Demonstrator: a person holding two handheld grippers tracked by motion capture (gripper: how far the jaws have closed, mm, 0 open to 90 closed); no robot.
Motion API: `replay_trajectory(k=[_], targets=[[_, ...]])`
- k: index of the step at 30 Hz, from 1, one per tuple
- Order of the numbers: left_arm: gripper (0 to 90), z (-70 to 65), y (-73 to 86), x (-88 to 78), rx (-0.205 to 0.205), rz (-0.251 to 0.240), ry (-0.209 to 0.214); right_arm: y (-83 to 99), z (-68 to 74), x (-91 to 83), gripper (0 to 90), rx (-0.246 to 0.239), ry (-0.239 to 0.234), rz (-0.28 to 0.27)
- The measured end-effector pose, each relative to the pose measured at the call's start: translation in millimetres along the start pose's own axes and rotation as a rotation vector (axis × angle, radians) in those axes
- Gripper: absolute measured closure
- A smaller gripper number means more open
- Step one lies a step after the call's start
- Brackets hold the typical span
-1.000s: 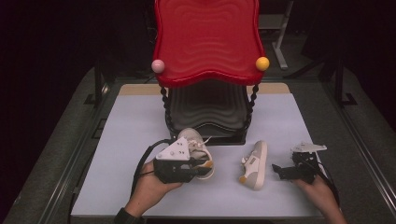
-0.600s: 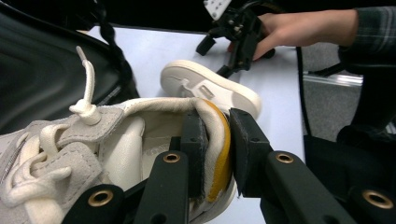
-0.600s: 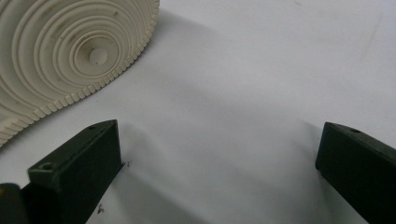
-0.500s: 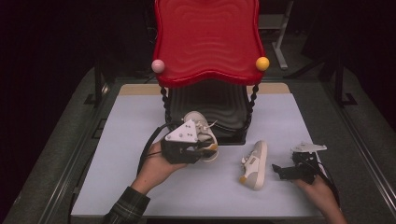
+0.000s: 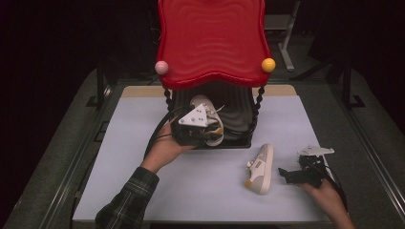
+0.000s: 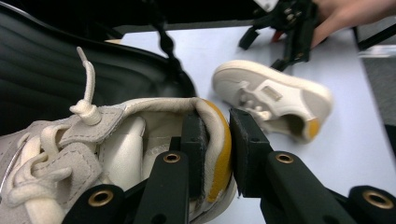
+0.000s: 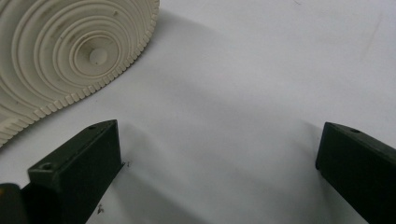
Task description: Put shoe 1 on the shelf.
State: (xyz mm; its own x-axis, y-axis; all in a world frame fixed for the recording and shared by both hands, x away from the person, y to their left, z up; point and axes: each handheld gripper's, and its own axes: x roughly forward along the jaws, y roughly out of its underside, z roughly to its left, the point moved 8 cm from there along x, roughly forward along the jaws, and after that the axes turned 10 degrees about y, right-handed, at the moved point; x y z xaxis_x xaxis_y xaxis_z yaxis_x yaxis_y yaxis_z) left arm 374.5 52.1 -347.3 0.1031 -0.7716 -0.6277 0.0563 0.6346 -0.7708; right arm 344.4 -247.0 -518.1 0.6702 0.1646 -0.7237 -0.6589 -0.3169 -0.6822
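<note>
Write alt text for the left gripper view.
The left hand-held gripper pinches the yellow-lined heel of a cream sneaker beside a black ribbed shelf. A second sneaker lies on its side on the white table.

red canopy point(image 5: 212, 43) overhead, twisted posts point(image 5: 258, 102) flanking, bare table point(image 5: 143, 191) nearside

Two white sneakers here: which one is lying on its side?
The white sneaker on the table beside the open right gripper, its sole turned towards it. The other white sneaker is clamped by its heel in the left gripper.
</note>
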Motion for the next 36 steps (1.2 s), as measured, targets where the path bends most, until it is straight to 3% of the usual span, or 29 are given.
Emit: replay_trajectory(k=[11,21,28,31,33,34,35,36], targets=[[76.3,31.5,0.3,7.8,0.025,0.026,-0.059,0.0,0.0,-0.1,0.0,0.000,-0.001,0.000],[76.2,39.0,8.8,16.7,0.005,0.026,-0.064,-0.1,0.0,-0.1,0.0,0.003,-0.002,-0.001],[74.9,39.2,12.3,15.7,-0.061,-0.024,-0.055,-0.2,-0.2,-0.1,0.0,0.000,-0.001,0.004],[71.6,39.4,12.6,14.3,-0.079,-0.020,-0.061,-1.6,-0.8,-0.2,0.6,-0.010,-0.007,0.033],[66.8,38.8,9.5,11.8,-0.098,-0.044,-0.067,-3.7,-3.2,-1.3,8.3,-0.006,-0.002,0.047],[63.1,38.3,7.4,9.8,-0.103,-0.058,-0.071,-5.9,-7.5,-4.3,20.3,0.010,0.006,0.045],[63.1,37.8,5.7,7.8,-0.112,-0.067,-0.076,-5.9,-7.5,-4.3,20.3,0.010,0.006,0.045],[61.4,37.0,4.0,6.3,-0.124,-0.079,-0.081,-6.9,-8.8,-5.8,26.3,0.025,-0.004,0.050]])
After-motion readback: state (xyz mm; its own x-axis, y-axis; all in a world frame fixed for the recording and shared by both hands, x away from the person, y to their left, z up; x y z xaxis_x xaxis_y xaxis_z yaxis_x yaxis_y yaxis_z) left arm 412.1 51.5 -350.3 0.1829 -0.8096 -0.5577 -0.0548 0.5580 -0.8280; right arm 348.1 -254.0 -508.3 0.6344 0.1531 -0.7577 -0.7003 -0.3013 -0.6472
